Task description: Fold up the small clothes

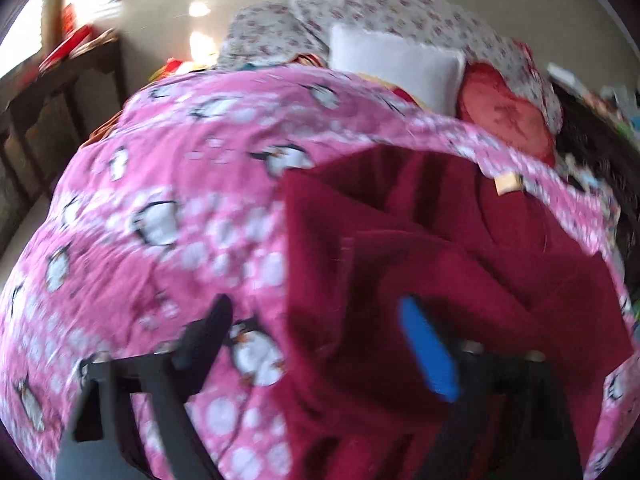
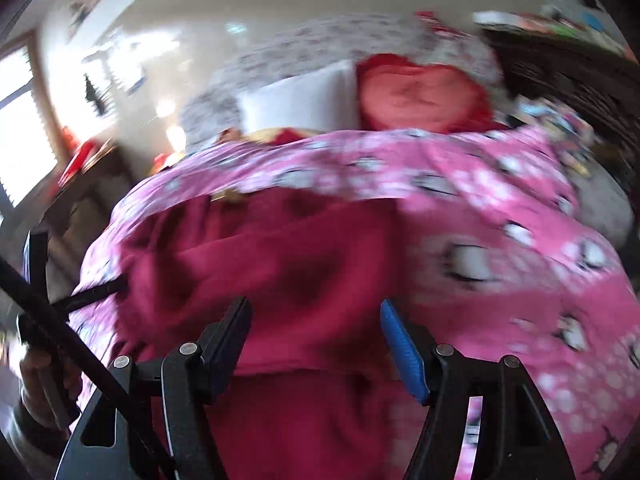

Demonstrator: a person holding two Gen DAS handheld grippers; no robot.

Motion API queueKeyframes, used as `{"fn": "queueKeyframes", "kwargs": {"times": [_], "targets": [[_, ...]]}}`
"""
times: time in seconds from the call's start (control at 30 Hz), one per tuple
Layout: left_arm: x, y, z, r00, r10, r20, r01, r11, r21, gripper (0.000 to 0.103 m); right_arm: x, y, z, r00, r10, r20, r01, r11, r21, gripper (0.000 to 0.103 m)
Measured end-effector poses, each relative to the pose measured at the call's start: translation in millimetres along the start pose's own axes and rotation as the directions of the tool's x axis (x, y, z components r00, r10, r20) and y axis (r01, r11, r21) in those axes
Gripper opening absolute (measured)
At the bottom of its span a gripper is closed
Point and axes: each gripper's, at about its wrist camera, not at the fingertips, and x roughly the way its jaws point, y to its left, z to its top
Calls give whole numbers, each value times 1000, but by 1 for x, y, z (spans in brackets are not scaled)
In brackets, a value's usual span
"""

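While the left gripper [image 1: 316, 344] hangs spread over the blanket [image 1: 160, 200], the dark red garment [image 1: 420, 240] begins at its right finger, running up-right; the right gripper [image 2: 316, 336], spread and empty, has it directly ahead, nearer.

Crumpled dark red fleece garment [image 1: 420, 248] on pink penguin-print blanket [image 1: 160, 208]

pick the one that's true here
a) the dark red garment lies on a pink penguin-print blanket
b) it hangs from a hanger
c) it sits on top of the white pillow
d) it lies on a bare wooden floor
a: the dark red garment is spread on the pink penguin-print blanket, while the white pillow sits farther back on the bed, apart from it.
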Motion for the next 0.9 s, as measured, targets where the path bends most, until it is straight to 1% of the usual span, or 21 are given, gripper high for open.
{"fn": "queueKeyframes", "kwargs": {"times": [0.03, 0.07, 0.1, 0.17, 0.23, 0.3, 0.33, 0.43, 0.47, 0.5, 0.53, 0.57, 0.6, 0.67, 0.77, 0.83, 0.87, 0.9], "targets": [[6, -8, 1, 1000, 5, -20, -4, 1000, 24, 28, -2, -10, 1, 1000, -8, 6, 8, 1000, 18, 72], [10, -15, 1, 999, 30, -31, -29, 999, 45, 21, -4, -16, 1, 1000, -16, 13, 16, 999, 31, 72], [9, -20, 1, 999, 51, -19, -50, 997, 58, 15, -6, -19, 1, 999, -26, 18, 25, 999, 40, 72], [-2, -24, 4, 999, 44, 7, -44, 996, 76, 12, -3, -24, 7, 999, -41, 22, 40, 998, 45, 72], [-22, -16, 11, 999, -2, 41, 0, 998, 60, 12, 5, -28, 16, 999, -48, 24, 47, 998, 48, 72], [-47, -3, 16, 994, -62, 94, 59, 998, 34, 12, 14, -28, 25, 998, -58, 15, 57, 997, 58, 72], [-57, 1, 17, 990, -77, 120, 73, 997, 34, 12, 19, -29, 31, 998, -56, 19, 55, 996, 66, 73], [-72, 8, 10, 979, -101, 176, 96, 995, 40, 12, 32, -24, 40, 996, -82, 28, 79, 994, 79, 83], [-71, 9, 7, 976, -114, 184, 106, 993, 53, 13, 40, -21, 42, 995, -92, 27, 90, 993, 75, 84], [-65, 8, 4, 978, -117, 173, 107, 992, 68, 15, 47, -19, 42, 994, -103, 19, 102, 992, 69, 84], [-56, 9, 1, 984, -103, 145, 94, 993, 68, 16, 56, -16, 42, 992, -125, -4, 125, 990, 61, 84], [-44, 10, -1, 991, -87, 101, 80, 995, 65, 16, 63, -14, 40, 989, -143, -21, 144, 988, 53, 84], [-35, 11, -2, 994, -76, 76, 71, 996, 60, 16, 67, -13, 39, 989, -144, -24, 145, 988, 46, 84], [-31, 19, -2, 995, -64, 73, 61, 997, 41, 16, 66, -7, 38, 993, -117, -19, 118, 992, 38, 84], [-38, 41, 3, 992, -66, 104, 68, 998, -18, 16, 56, 4, 39, 996, -86, 2, 86, 996, 3, 84], [-40, 47, 5, 992, -71, 107, 75, 997, -32, 16, 48, 16, 39, 998, -63, 21, 64, 998, -28, 84], [-40, 47, 6, 991, -86, 98, 90, 996, -30, 18, 46, 22, 39, 999, -39, 23, 40, 999, -34, 84], [-39, 44, 7, 992, -95, 83, 97, 995, -28, 23, 46, 27, 39, 1000, -21, 21, 22, 999, -35, 84]]}}
